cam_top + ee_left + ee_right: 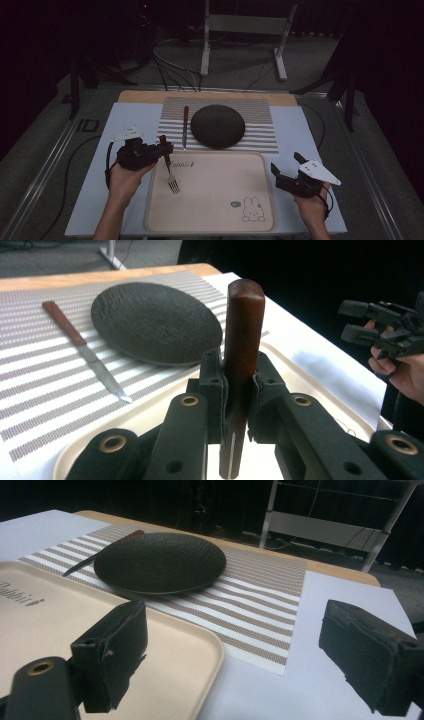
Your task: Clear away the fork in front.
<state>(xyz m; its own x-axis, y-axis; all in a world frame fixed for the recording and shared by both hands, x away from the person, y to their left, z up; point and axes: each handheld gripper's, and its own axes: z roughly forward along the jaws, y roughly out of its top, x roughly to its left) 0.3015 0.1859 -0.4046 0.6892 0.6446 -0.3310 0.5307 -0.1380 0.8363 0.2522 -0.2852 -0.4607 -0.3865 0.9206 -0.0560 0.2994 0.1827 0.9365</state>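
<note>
A fork (171, 179) with a dark wooden handle (243, 325) is clamped between the jaws of my left gripper (163, 149). Its tines point down toward me over the beige tray (210, 200). In the left gripper view the handle stands upright between the pads. My right gripper (286, 163) rests at the tray's right edge, open, with nothing between its wide-apart pads (116, 652). A round dark plate (217, 126) sits on the striped placemat (260, 112). A wooden-handled knife (185, 125) lies to the plate's left.
The tray carries a rabbit drawing (252, 209) at its near right corner. A pale blue sheet (97, 165) covers the table under mat and tray. A metal stand (245, 30) and cables lie on the floor beyond the table's far edge.
</note>
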